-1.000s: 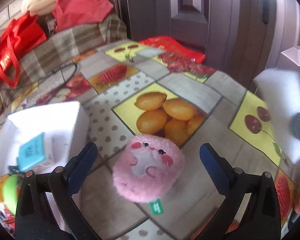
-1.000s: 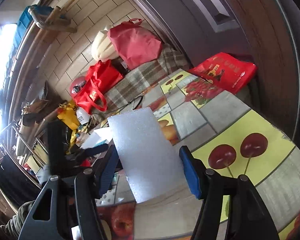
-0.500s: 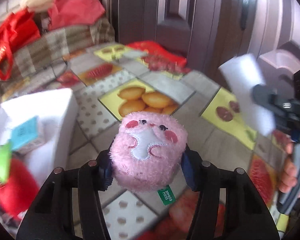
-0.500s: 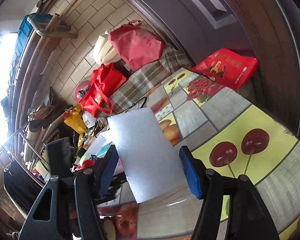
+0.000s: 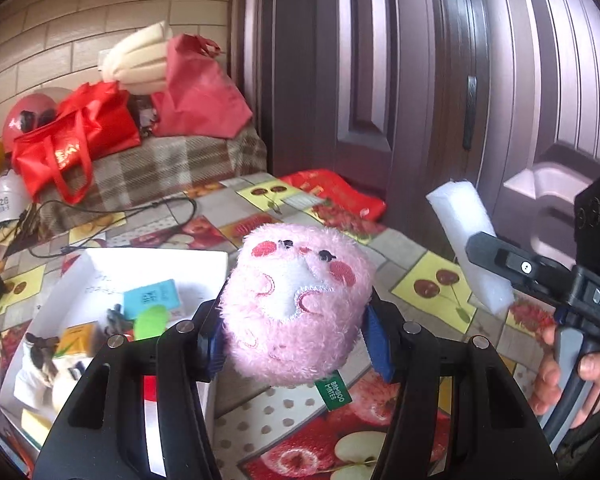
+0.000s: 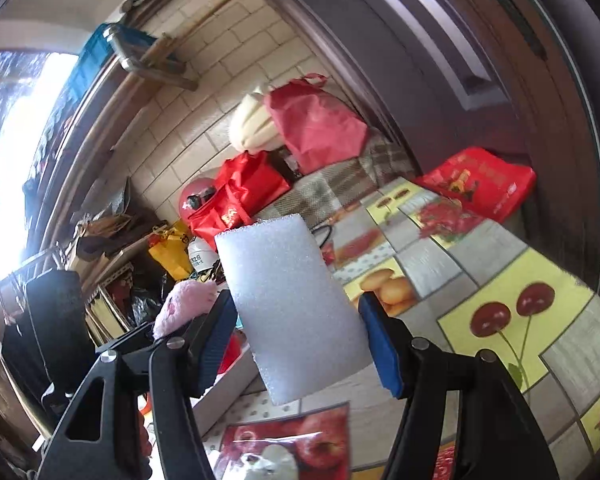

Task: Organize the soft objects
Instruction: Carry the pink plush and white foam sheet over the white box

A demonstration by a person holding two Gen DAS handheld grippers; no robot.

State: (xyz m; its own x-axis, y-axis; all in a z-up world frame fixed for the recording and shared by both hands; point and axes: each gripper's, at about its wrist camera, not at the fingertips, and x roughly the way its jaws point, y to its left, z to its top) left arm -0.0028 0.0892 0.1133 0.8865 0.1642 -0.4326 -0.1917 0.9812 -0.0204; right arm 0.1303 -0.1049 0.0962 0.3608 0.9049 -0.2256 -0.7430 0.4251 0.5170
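My left gripper point(image 5: 296, 344) is shut on a round pink plush toy point(image 5: 296, 308) with a white face and a green tag, and holds it in the air above the table. My right gripper point(image 6: 300, 336) is shut on a white foam block point(image 6: 292, 312), also held above the table. The foam block point(image 5: 468, 248) and the right gripper show at the right in the left wrist view. The pink plush point(image 6: 184, 304) shows at the left in the right wrist view. A white box point(image 5: 100, 276) with several small items in it sits on the table, below and left of the plush.
The table wears a fruit-patterned cloth point(image 5: 432, 284). A red packet point(image 5: 336, 196) lies at its far edge by a dark door point(image 5: 380, 80). Red bags point(image 5: 76, 136) and a cream bundle point(image 5: 140, 60) sit on a plaid surface at the back left. A black cable point(image 5: 112, 212) trails there.
My left gripper closed on the pink plush and lifted it off the table. The right gripper kept hold of the foam block and rose with it.
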